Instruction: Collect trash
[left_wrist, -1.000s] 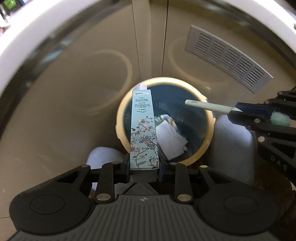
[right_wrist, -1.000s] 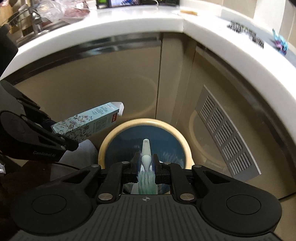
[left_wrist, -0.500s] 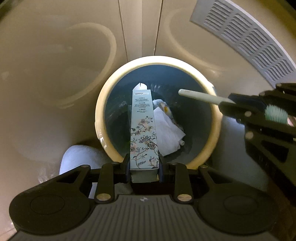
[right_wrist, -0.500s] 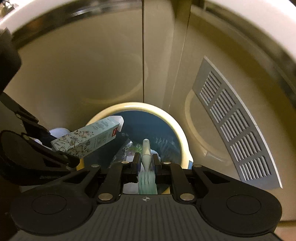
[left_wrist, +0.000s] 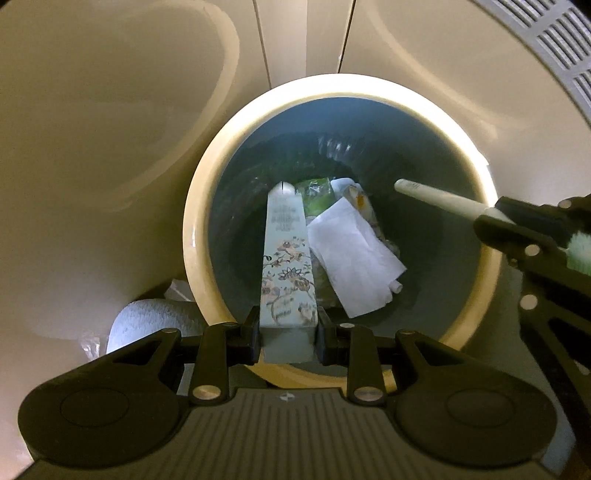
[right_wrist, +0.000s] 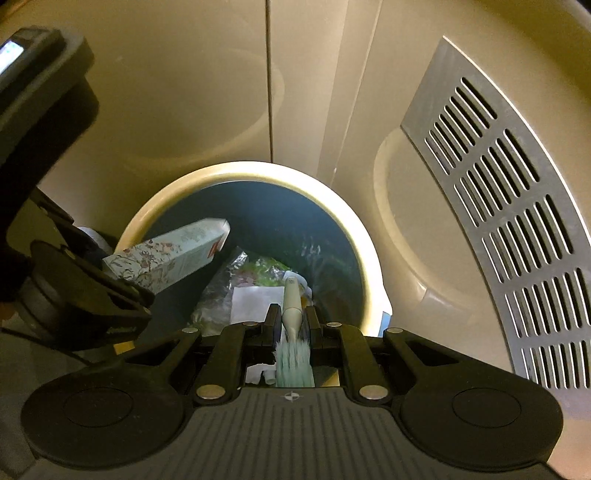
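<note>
Both hands have come down since a sec ago: the bin (left_wrist: 207, 206) fills far more of each view, and the counter edge is gone from the top.

We hold the left gripper (left_wrist: 288, 332) clamped on the short end of a floral carton (left_wrist: 286, 258), jaws part open to the box's width, pads pressed on both sides. Its long axis runs straight away from the fingers, down into the bin mouth, far end w/ the flap over the trash inside.

Our right gripper (right_wrist: 293, 325) is nearly closed, pinching a toothbrush (right_wrist: 291, 295) by the neck; bristles sit back toward the palm, handle points forward and down over the bin's inner right side.

Inside the bin: white paper (left_wrist: 351, 254), a green wrapper (left_wrist: 314, 192), crinkly clear plastic (right_wrist: 218, 295) — prob. a bag, hard to tell in this light.

Key relation: both items hang inside the rim's outline, long axes aimed down into the bin, so we judge a plain release of each should land them. Left looks more centred over the opening; the toothbrush handle is nearer the right wall, clear of the rim. A vent grille (right_wrist: 517, 240) sits on the wall behind, well apart.
</note>
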